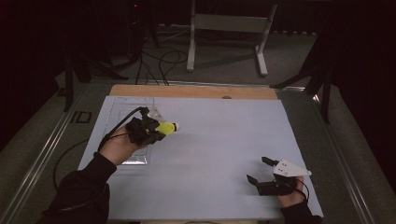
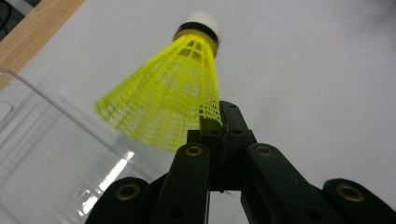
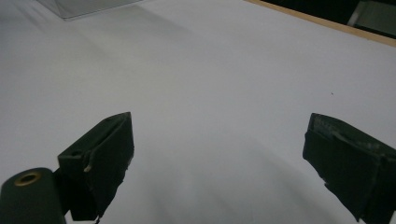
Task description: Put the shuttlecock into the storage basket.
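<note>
**Left gripper clamps the shuttlecock, right gripper waits with jaws apart**

Your left hand reaches in from the lower left, forearm angled up and to the right, carrying the left gripper above the white table. Its jaws are pinched together on the mesh skirt rim of the yellow shuttlecock, whose white cork points away from you. A clear plastic tray sits just beside it. Your right hand rests low at the near right edge, and the right gripper points left with its jaws spread wide, holding nothing
</note>
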Available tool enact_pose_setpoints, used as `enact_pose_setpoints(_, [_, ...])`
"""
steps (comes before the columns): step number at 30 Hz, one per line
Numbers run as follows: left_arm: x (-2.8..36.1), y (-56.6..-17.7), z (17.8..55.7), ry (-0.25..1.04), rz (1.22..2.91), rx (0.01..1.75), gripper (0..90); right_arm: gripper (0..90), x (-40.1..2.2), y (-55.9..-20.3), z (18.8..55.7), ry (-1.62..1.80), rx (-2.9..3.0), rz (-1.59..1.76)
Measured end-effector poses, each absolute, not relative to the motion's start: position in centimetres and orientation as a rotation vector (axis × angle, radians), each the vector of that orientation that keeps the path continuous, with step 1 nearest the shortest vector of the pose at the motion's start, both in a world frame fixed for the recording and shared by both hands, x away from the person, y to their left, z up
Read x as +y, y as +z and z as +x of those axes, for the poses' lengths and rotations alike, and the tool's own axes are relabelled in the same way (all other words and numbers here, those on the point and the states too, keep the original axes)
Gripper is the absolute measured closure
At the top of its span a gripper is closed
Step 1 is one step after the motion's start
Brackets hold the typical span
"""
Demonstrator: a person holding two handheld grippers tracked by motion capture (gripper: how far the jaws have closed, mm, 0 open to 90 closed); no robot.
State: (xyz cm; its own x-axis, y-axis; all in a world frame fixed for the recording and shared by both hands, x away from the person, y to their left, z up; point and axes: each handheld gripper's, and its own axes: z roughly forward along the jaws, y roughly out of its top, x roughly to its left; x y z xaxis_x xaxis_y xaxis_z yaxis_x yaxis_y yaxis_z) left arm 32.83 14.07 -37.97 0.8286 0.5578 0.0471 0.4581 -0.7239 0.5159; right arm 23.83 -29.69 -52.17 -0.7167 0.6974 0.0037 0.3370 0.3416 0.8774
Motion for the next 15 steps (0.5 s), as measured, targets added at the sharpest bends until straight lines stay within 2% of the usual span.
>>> enact_pose_setpoints(15, [19.6, -38.5, 32.9, 0.26, 2.512, 0.788, 90.0, 8.9, -29.5, -52.2, 23.9, 1.327, 2.244, 0.914])
